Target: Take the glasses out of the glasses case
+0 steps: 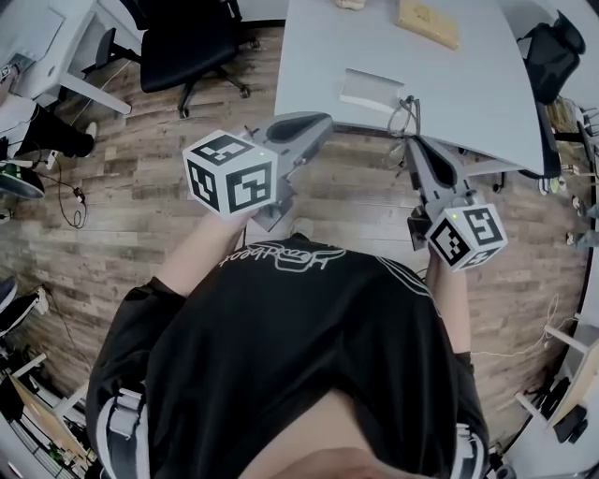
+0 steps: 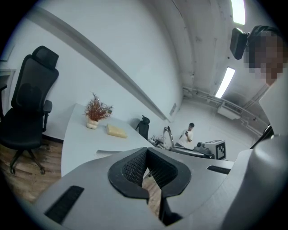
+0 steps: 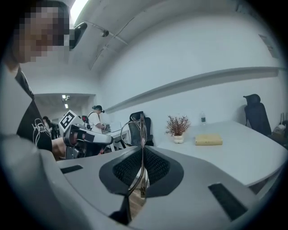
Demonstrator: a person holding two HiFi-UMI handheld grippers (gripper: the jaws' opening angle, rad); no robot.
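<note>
Metal wire-rimmed glasses (image 1: pixel 404 117) with thin round lenses hang in the upper middle of the head view, just right of a pale flat rectangular glasses case (image 1: pixel 372 91), and appear to be clear of it. The right gripper (image 1: pixel 413 142) has them pinched. In the right gripper view its ribbed black pads are pressed onto the thin frame (image 3: pixel 141 130), which stands edge-on at the centre of the frame with the lenses rising above the jaw tips. Judging by their build, the glasses are very light, springy and easy to bend, and the lenses would smear or scratch. They are best held where the grip seems to be now, on the frame or a temple arm, with gentle pressure. The left gripper (image 1: pixel 323 119) hovers left of the case. In its own view its pads (image 2: pixel 135 167) are closed together at the tips with nothing between them. The case lies near the front edge of a light grey table (image 1: pixel 468 94), and a tan block (image 1: pixel 428 23) sits at the far side, in the top of the frame. A black office chair (image 1: pixel 187 37) stands on the wooden plank floor (image 1: pixel 122 168) at upper left.
</note>
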